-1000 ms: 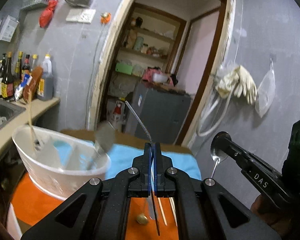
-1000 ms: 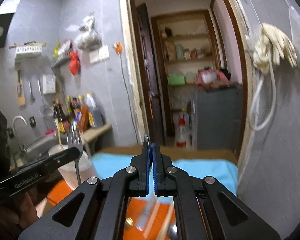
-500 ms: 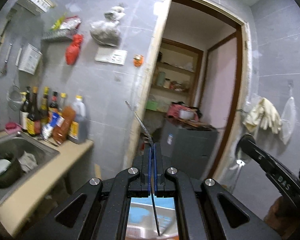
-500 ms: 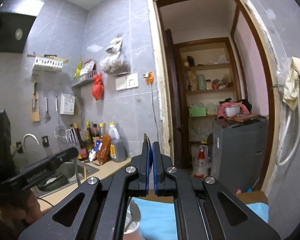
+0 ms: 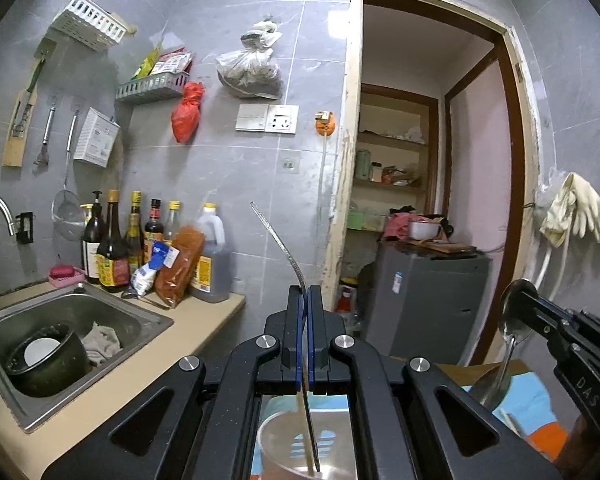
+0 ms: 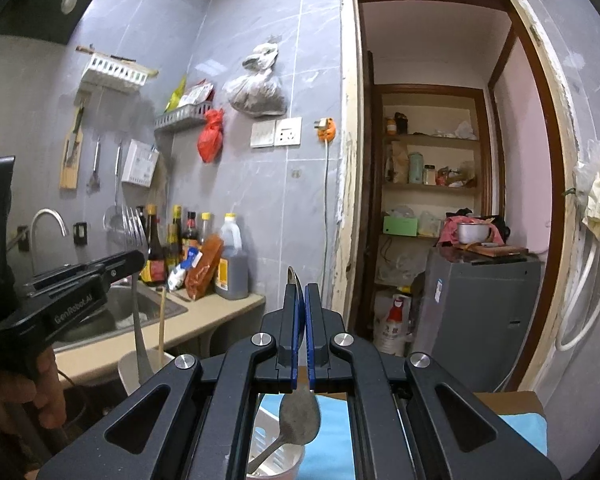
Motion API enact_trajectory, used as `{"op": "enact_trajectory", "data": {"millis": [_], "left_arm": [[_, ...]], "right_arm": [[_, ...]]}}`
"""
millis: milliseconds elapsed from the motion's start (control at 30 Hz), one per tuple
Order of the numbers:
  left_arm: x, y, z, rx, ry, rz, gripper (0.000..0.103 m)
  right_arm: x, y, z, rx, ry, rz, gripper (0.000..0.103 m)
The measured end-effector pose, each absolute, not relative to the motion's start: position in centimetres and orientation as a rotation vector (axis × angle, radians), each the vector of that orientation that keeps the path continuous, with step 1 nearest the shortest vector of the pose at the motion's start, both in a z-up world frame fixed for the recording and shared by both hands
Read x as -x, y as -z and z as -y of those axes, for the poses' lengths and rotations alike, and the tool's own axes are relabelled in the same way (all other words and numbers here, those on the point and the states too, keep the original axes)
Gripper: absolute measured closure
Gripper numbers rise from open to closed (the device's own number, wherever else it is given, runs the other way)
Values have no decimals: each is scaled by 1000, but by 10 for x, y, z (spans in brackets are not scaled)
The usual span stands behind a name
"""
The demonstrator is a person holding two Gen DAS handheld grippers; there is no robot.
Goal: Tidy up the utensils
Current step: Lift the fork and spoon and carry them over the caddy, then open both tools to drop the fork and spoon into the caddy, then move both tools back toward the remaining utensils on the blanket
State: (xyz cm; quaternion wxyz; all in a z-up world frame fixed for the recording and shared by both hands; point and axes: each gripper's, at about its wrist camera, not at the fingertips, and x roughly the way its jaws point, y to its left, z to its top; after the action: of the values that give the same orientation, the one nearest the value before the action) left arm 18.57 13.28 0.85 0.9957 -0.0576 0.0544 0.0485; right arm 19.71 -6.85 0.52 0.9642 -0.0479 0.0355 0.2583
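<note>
My left gripper point(image 5: 304, 294) is shut on a metal fork point(image 5: 278, 236), seen edge-on as a thin curved strip. Its lower end hangs over the white slotted holder point(image 5: 274, 436). In the right wrist view the left gripper point(image 6: 134, 260) shows at the left with the fork point(image 6: 131, 224) tines up and its handle reaching down into the holder point(image 6: 130, 368), beside a wooden chopstick point(image 6: 162, 320). My right gripper point(image 6: 303, 290) is shut on a metal spoon point(image 6: 294, 280). From the left wrist view the right gripper point(image 5: 518, 300) holds the spoon point(image 5: 506, 344) upright at the right edge.
A counter with a steel sink point(image 5: 132, 320) and several bottles point(image 5: 140, 240) runs along the left wall. An open doorway with a grey cabinet point(image 5: 428, 292) is ahead. A blue cloth point(image 6: 340, 432) covers the table below, and gloves point(image 5: 576, 208) hang on the right wall.
Both views have swung up from the table toward the wall and sink. The white holder has gone from the left side to right beneath the grippers. Fork and spoon stay gripped.
</note>
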Motion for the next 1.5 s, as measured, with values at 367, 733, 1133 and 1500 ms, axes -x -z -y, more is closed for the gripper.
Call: {"op": "enact_trajectory", "data": {"millis": [367,733,1133,1500], "left_arm": [[-190,21,-135,138,-104,-135,103],[-188,22,-134,183,-10,-239,102],[-170,-22,-114,231,55,-222,69],[-154,-52,-59,213,106,-172,15]], "right_arm": [[-206,22,56,141,-518,-100,102],[-199,16,65,101,-563,-127,84],[-188,-29,110,-35,-545,-88,42],[-177,-38,187,-102,-443,-83,0]]}}
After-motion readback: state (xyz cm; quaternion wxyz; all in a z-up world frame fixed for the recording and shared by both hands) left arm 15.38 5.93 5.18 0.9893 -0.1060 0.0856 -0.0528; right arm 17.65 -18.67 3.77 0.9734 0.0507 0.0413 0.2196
